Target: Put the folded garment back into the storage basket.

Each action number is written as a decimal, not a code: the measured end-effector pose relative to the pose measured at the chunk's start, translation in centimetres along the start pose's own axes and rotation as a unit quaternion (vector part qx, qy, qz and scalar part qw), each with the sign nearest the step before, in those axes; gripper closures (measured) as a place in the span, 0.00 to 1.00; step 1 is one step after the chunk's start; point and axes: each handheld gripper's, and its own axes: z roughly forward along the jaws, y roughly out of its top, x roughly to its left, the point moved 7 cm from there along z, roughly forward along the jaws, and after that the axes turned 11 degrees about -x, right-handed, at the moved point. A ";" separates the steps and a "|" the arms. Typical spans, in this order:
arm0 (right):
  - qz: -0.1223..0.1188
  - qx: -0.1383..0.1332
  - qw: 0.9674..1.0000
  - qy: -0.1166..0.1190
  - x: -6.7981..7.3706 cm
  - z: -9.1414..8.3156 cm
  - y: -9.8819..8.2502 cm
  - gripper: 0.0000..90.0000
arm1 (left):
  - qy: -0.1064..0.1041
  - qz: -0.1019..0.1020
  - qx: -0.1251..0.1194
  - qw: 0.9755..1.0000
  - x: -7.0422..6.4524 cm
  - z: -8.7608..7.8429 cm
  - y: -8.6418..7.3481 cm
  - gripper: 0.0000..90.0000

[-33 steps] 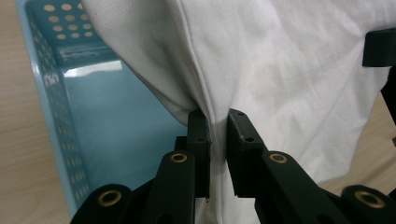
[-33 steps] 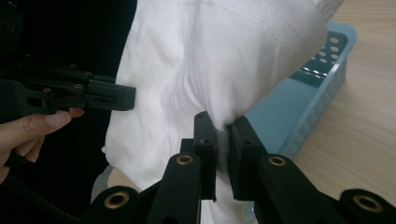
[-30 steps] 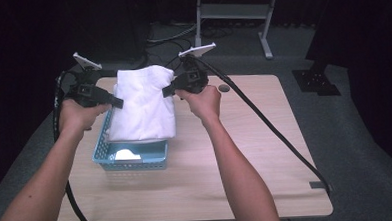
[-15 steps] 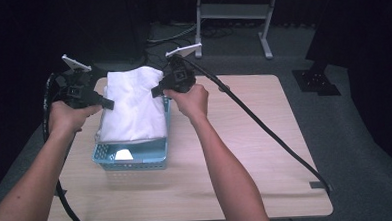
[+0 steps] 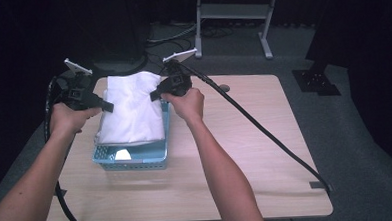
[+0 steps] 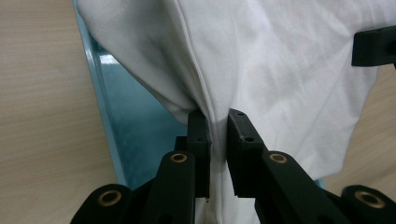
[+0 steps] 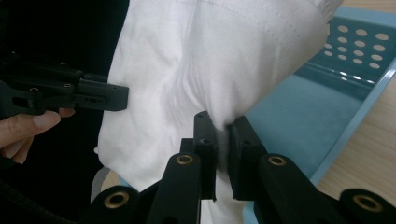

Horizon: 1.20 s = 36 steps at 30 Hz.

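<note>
Left tool (image 5: 108, 108) and right tool (image 5: 155, 96) each pinch a folded white garment (image 5: 134, 110), partly lowered into a blue basket (image 5: 131, 161); releasing remains.

Two hand-held grippers are at work here: the left hand-held gripper (image 5: 106, 107) and the right hand-held gripper (image 5: 154, 96), one in each of the person's two hands. Each has two black jaws, four jaws in all, and each trails one black cable, so two cables. Each also carries one pale three-cornered plate on top, two plates together.

One white cloth (image 5: 132, 111) hangs between them. One light blue basket (image 5: 131, 161) stands under it, and one small white thing (image 5: 121, 155) lies inside the basket. There is one wooden surface (image 5: 246, 153). Behind it stands one metal rack (image 5: 234, 11) on the floor.
</note>
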 end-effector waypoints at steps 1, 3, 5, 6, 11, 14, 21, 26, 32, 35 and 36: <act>-0.001 0.001 1.000 0.000 -0.1 0.2 -0.1 0.93 | 0.000 0.000 0.001 1.000 0.1 0.1 0.0 0.90; 0.001 0.004 1.000 -0.003 -0.2 0.4 -0.2 0.93 | 0.000 -0.001 0.001 1.000 0.2 0.2 -0.1 0.90; 0.002 0.004 1.000 -0.002 -0.3 0.7 -0.2 0.93 | 0.000 -0.002 0.003 1.000 0.4 0.4 -0.2 0.90; 0.002 0.005 1.000 -0.002 -0.4 0.8 -0.3 0.93 | 0.000 -0.001 0.003 1.000 0.4 0.5 -0.3 0.90; 0.001 0.008 1.000 -0.004 -0.7 1.2 -0.4 0.93 | 0.001 0.000 0.005 1.000 0.7 0.8 -0.4 0.90; 0.000 0.009 1.000 -0.005 -0.8 1.3 -0.5 0.93 | 0.002 0.000 0.006 1.000 0.8 1.0 -0.5 0.90; -0.002 0.014 1.000 -0.009 -1.1 1.7 -0.7 0.93 | 0.005 0.003 0.014 1.000 0.9 1.5 -0.8 0.90; -0.003 0.015 1.000 -0.010 -1.5 1.9 -0.9 0.93 | 0.006 0.006 0.016 1.000 1.0 1.9 -0.9 0.90; -0.001 0.016 1.000 -0.011 -1.9 2.0 -1.1 0.93 | 0.009 0.007 0.020 1.000 1.0 2.3 -1.1 0.90; 0.000 0.019 1.000 -0.013 -2.2 2.2 -1.4 0.93 | 0.011 0.009 0.023 1.000 1.1 2.7 -1.3 0.90; 0.002 0.019 1.000 -0.013 -2.3 2.2 -1.5 0.93 | 0.011 0.009 0.023 1.000 1.1 2.7 -1.3 0.90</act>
